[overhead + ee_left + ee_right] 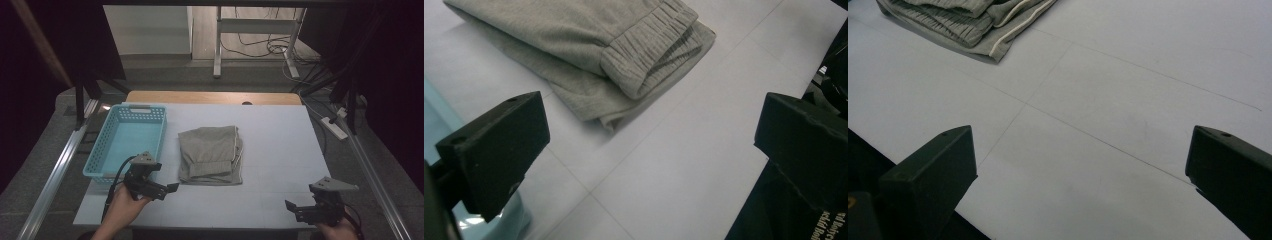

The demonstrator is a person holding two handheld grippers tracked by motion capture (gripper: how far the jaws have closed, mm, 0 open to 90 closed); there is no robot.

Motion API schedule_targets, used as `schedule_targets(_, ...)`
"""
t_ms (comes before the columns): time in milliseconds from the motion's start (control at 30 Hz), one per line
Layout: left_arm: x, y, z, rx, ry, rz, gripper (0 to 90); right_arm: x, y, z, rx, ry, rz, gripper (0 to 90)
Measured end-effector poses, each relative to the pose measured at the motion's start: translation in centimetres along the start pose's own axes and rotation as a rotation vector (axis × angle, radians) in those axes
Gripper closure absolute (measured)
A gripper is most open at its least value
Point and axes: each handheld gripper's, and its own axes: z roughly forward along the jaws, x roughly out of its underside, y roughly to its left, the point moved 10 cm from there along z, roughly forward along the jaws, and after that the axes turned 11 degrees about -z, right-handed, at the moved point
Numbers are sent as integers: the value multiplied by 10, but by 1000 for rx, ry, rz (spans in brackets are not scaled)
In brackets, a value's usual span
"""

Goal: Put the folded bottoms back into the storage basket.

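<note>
Grippers wide, garment untouched

Jaws on your left gripper (171, 189) stand spread wide with nothing between them, as the left gripper view makes plain. The tool sits low over the white table (280, 150), its nose aimed toward the folded grey garment (211, 155), which lies just ahead of it and a little to its far side, apart from the jaws. In the left gripper view the garment (589, 55) fills the space beyond the jaw tips, its ribbed waistband folded over on top and its nearest corner short of them. Beside that gripper, on the side away from your other hand, stands the light blue basket (102, 150); a sliver of its pale wall shows by the jaw in the left gripper view.

Your right gripper (295, 209) is also parted wide and holds nothing. It hovers at the near edge of the table, well apart from the garment, which lies ahead of it and across toward your left gripper. In the right gripper view the garment (968, 20) shows far beyond the jaws, a pale stripe along its edge; the cloth looks like trousers or shorts, though the dim light leaves that unsure. Bare table surface lies between its jaws.
</note>
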Motion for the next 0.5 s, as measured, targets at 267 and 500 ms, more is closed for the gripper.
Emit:
schedule_targets(267, -9, 4, 20, -14, 21, 0, 5, 0, 0, 0, 0, 3, -4, 3)
schedule_targets(500, -14, 7, 36, -19, 43, -4, 5, 0, 0, 0, -1, 5, -9, 3)
